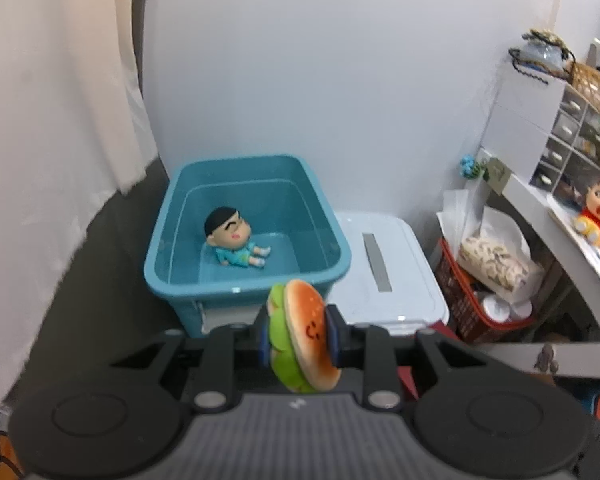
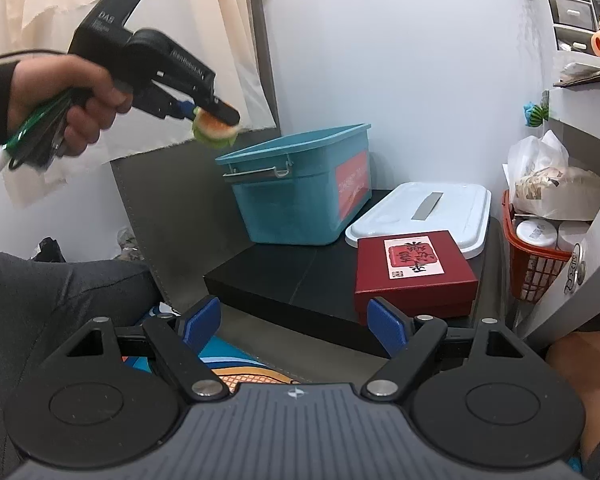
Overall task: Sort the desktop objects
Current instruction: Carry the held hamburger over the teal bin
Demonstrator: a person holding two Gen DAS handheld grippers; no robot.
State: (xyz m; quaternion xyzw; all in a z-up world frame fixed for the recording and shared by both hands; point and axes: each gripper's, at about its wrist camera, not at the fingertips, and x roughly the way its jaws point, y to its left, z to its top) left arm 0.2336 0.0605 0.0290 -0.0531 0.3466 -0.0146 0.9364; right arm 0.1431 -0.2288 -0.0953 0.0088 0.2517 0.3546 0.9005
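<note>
My left gripper (image 1: pixel 300 338) is shut on a toy hamburger (image 1: pixel 305 338) with a green lettuce layer and a smiley bun, held in the air just short of the teal bin (image 1: pixel 160 256). A cartoon boy figurine (image 1: pixel 236 242) in blue clothes lies inside the bin. In the right wrist view the left gripper (image 2: pixel 214 120) with the hamburger (image 2: pixel 214 130) hangs above and left of the teal bin (image 2: pixel 300 196), gripped by a hand (image 2: pixel 76 100). My right gripper (image 2: pixel 296 326) stands open and holds nothing, low in front of the black platform (image 2: pixel 284 284).
A white lid (image 2: pixel 424 216) lies right of the bin, and a red box (image 2: pixel 416 272) sits in front of it. A red basket (image 2: pixel 536 264) with bags and jars stands at the right beside a white shelf (image 1: pixel 540 208) holding another figurine (image 1: pixel 596 212). A curtain hangs at the left.
</note>
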